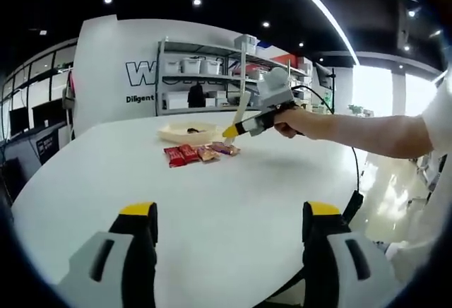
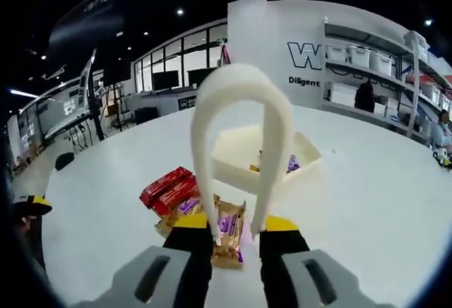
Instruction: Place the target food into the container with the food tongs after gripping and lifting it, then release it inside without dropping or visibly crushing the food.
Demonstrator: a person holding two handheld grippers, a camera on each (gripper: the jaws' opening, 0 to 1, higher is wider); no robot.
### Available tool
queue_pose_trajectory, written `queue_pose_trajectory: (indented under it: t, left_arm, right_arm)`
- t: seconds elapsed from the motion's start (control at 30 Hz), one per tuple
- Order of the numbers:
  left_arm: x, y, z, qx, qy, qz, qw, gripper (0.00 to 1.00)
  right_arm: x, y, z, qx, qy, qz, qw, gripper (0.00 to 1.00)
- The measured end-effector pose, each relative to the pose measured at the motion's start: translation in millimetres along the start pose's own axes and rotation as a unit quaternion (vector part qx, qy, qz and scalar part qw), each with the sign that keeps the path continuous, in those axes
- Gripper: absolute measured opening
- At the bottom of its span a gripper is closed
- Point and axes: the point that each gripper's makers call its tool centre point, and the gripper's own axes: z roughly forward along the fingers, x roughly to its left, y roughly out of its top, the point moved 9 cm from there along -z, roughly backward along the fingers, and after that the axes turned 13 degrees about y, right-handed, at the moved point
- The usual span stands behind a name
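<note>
Cream food tongs (image 2: 244, 103) stand loop-up between the jaws of my right gripper (image 2: 235, 223), which is shut on their two arms. The lower ends of the tongs straddle a brown-and-purple snack packet (image 2: 229, 232) lying on the white table. Red packets (image 2: 169, 188) lie just to its left. Behind them sits the cream container (image 2: 233, 145) with a few packets inside. In the left gripper view my left gripper (image 1: 229, 212) hangs open over the near table, well short of the packets (image 1: 201, 154), the container (image 1: 176, 135) and the right gripper (image 1: 240, 128).
The round white table (image 1: 106, 181) drops off at its edge on the right, where a black cable (image 1: 357, 181) hangs. A person's bare forearm (image 1: 360, 133) reaches in from the right. Metal shelves with bins (image 1: 205, 75) stand behind the table.
</note>
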Motion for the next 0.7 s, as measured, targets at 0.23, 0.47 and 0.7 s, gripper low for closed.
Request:
queue_pose_trajectory:
  t: [0.23,0.47,0.7]
  left_arm:
    - [-0.9,0.9,-0.3,0.000,0.000,0.002,1.0000,0.83]
    - [4.1,-1.5,-2.7,0.004,0.005,0.001,1.0000,0.82]
    - [5.2,-2.5,-3.5,0.005,0.007,-0.001,1.0000,0.82]
  right_arm:
    - [7.6,0.4,7.3,-0.001,0.008,0.007,0.9999,0.19]
    - [5.6,-2.8,10.1,0.006,0.003,-0.004,1.0000,0.20]
    - [5.0,-2.3,15.7,0.007,0.003,-0.002,1.0000,0.20]
